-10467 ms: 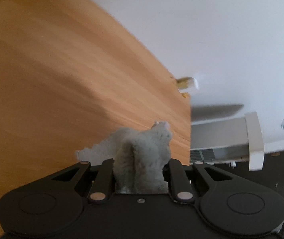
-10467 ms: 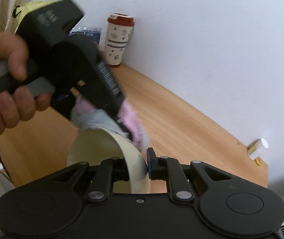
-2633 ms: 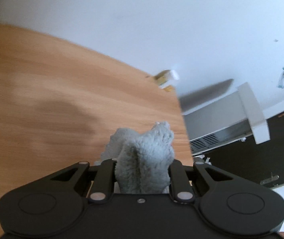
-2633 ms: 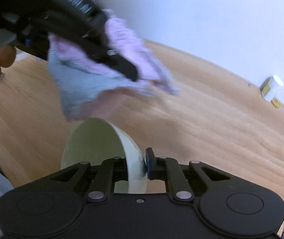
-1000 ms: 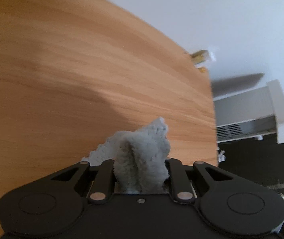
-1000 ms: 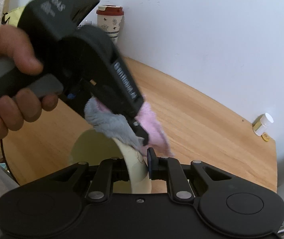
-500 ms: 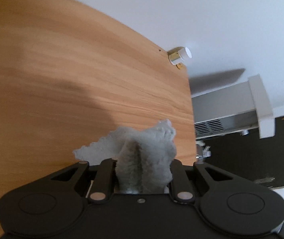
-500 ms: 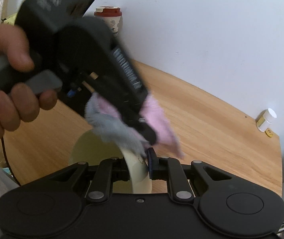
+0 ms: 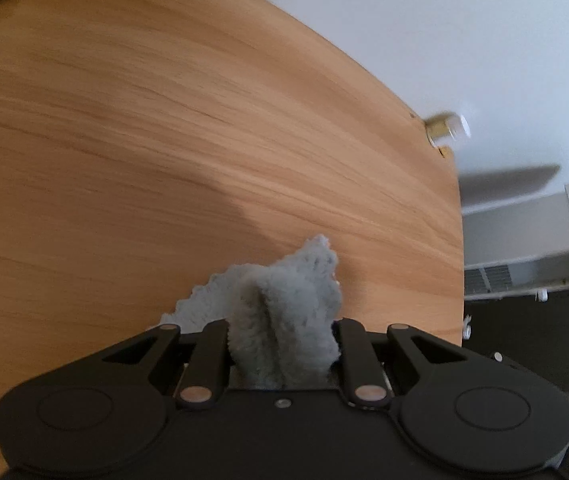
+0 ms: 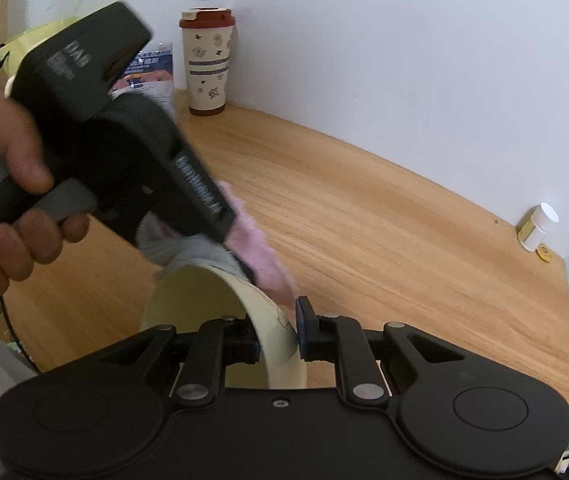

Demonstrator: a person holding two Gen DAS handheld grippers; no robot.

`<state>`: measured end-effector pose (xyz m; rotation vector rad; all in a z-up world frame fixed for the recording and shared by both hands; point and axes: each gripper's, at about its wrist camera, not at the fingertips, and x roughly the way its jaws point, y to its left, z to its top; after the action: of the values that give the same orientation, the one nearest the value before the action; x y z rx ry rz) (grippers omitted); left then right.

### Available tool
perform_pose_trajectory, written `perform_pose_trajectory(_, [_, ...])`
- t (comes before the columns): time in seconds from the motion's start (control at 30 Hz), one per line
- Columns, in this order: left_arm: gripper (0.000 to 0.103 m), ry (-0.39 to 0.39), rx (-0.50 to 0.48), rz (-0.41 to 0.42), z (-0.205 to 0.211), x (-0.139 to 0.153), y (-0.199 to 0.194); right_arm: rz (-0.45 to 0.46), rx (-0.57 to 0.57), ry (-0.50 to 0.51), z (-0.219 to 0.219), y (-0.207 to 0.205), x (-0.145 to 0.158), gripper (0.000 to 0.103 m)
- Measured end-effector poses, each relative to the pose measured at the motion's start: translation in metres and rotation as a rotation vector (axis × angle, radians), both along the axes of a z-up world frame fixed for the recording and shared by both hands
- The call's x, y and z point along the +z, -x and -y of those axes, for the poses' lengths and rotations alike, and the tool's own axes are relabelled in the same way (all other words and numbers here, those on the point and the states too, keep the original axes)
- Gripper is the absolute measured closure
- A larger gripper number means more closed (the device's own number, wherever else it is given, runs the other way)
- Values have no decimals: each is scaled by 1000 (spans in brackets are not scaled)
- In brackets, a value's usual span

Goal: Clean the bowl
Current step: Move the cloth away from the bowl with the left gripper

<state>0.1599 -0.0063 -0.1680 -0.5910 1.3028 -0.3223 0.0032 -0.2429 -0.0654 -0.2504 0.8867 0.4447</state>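
The right tool (image 10: 278, 338) pinches the thin rim of a smooth, round, cream bowl (image 10: 204, 304), holding it tipped on its side above the wooden table (image 10: 384, 248). The left tool (image 9: 284, 344) is pressed tight on a soft, fluffy cloth (image 9: 284, 320), gray on one side and pink on the other. The cloth touches the far edge of the bowl. A tall paper cup (image 10: 207, 62) with a red lid stands far left by the white wall. A small white-capped bottle (image 10: 537, 227) sits far right.
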Motion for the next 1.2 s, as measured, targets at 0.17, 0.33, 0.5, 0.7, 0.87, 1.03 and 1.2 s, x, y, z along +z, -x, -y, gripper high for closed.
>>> perform_pose_trajectory(0.17, [88, -53, 30, 21, -14, 9, -5, -64, -87, -80, -3, -42, -16, 86])
perform_pose_trajectory(0.33, [88, -117, 77, 66, -40, 19, -9, -128, -203, -169, -2, -71, -37, 86])
perform_pose_trajectory(0.5, [88, -195, 141, 95, -58, 19, -6, -167, -284, -234, -1, -93, -52, 86])
perform_pose_trajectory(0.7, [87, -280, 160, 107, -63, 11, -4, -245, -399, -338, 14, -111, -67, 85])
perform_pose_trajectory(0.87, [87, -296, 145, 101, -64, 7, -3, -275, -441, -393, 22, -115, -79, 85])
perform_pose_trajectory(1.03, [87, -306, 143, 94, -66, 3, 1, -295, -485, -450, 40, -108, -89, 85])
perform_pose_trajectory(1.2, [74, -314, 164, 71, -53, -5, 1, -314, -498, -474, 50, -110, -95, 86])
